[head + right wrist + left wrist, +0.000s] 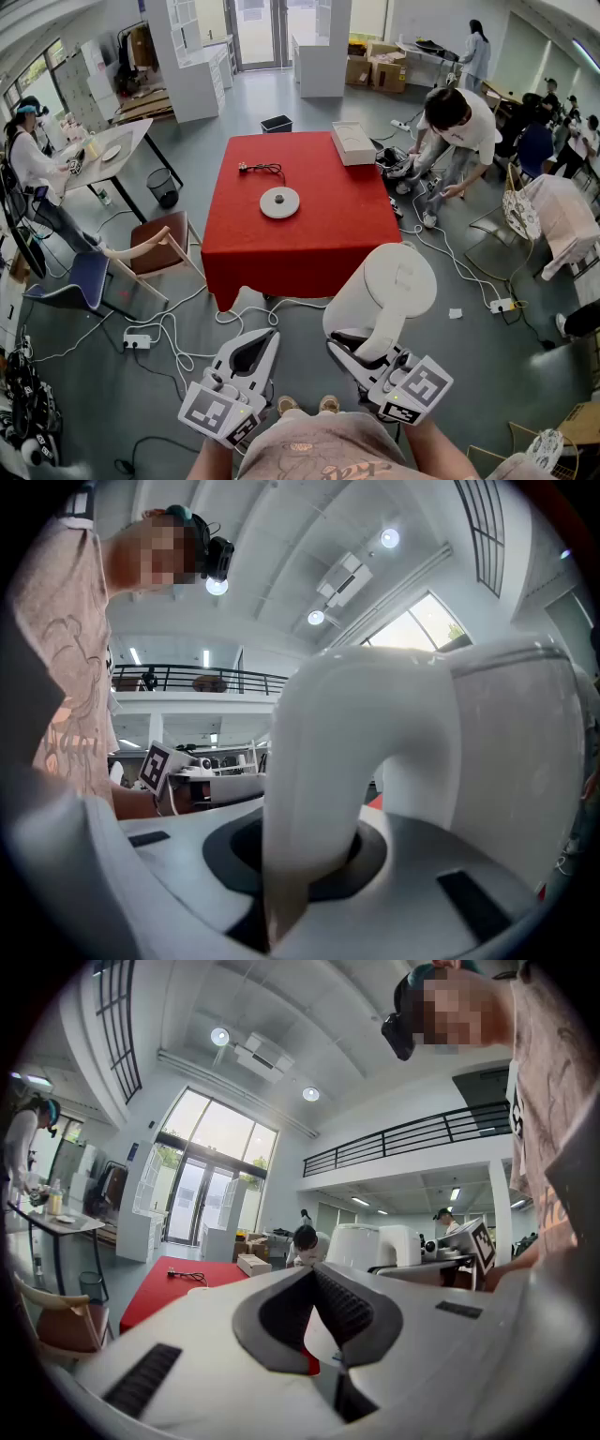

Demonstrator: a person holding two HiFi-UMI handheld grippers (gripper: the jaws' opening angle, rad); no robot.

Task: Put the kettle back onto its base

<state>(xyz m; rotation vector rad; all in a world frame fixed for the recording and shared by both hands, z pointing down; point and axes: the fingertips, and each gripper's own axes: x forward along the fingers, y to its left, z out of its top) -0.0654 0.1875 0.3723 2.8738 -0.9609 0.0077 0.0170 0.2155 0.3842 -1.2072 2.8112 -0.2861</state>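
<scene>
Grey floor strewn with white cables surrounds the square table under a red cloth, and only your head view looks down on its top. From there you see the round white kettle base near the table's middle, a black power cord coiled beyond it, and a flat white cardboard box on the table's far right corner. Your left gripper view sees that table edge-on, with cord and box as low shapes. Your right gripper view gives only a red sliver of it past the white plastic kettle, which fills that view.

Your right gripper is clamped on the kettle's curved handle, jaws narrowly apart with the handle pressed between them. The kettle hangs off the table's near edge, over the floor, well apart from the base. Your left gripper, also off the table's near edge, has its jaw tips together and holds nothing.
</scene>
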